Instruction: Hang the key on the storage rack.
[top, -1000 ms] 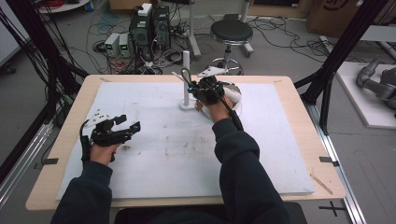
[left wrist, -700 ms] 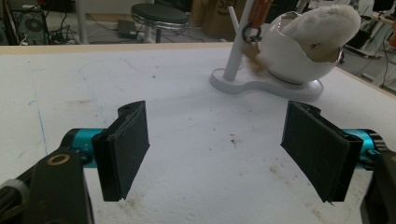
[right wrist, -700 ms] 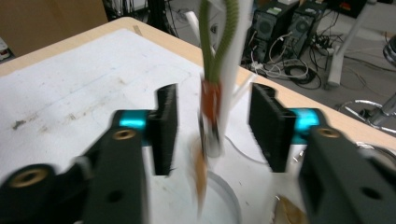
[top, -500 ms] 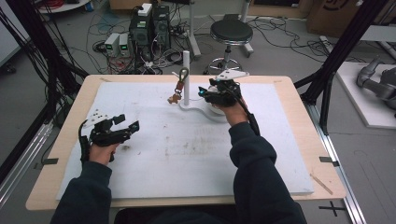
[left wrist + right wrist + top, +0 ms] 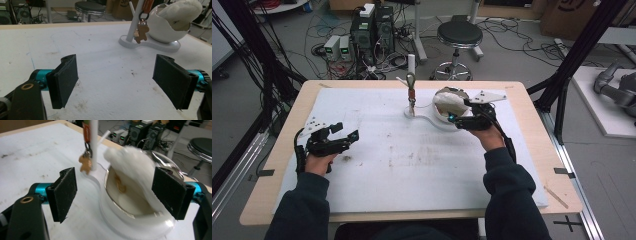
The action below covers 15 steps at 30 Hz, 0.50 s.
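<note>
High view: right tongs (image 5: 458, 119) sit at the bowl (image 5: 447, 102), three o'clock of the post (image 5: 411, 80) where the charm (image 5: 411, 95) hangs. Left tongs (image 5: 343, 136) rest at nine o'clock on the table (image 5: 412, 165).

Left gripper view: jaws wide, nothing between.

Right gripper view: jaws just opened wide, white cloth (image 5: 135, 167) in the bowl ahead.

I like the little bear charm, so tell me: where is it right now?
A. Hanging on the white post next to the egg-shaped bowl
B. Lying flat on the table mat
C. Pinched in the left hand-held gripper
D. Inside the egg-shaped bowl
A: the bear charm dangles from its ring against the white post, beside the egg-shaped bowl.
</note>
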### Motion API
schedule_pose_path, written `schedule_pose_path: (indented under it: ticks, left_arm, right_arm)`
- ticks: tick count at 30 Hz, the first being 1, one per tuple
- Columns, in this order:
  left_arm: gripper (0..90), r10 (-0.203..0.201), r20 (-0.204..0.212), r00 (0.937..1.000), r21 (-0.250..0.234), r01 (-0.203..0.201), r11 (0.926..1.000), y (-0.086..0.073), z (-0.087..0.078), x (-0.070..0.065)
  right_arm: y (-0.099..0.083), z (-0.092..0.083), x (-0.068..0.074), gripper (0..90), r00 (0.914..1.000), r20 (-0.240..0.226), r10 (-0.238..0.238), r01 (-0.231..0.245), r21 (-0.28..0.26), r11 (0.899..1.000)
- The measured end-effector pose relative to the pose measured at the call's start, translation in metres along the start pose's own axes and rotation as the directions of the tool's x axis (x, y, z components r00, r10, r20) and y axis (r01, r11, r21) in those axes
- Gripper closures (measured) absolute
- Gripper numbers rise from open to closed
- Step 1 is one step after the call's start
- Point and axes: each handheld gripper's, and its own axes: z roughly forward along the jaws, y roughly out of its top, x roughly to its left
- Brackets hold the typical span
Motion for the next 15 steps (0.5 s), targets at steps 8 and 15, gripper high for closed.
schedule_pose_path:
  ticks: [8, 15]
  left_arm:
    - [19.7, -0.005, 0.010, 0.9999, -0.008, 0.005, 1.0000, 0.000, 0.003, -0.002]
    - [19.6, -0.011, 0.008, 0.9999, -0.030, 0.011, 0.9995, 0.001, 0.003, -0.004]
  right_arm:
    - [-0.036, -0.030, -0.011, 20.6, 0.9991, 0.041, -0.002, 0.001, 0.025, 1.000]
    - [-0.071, -0.057, -0.017, 20.6, 0.9958, 0.081, 0.044, -0.046, 0.033, 0.998]
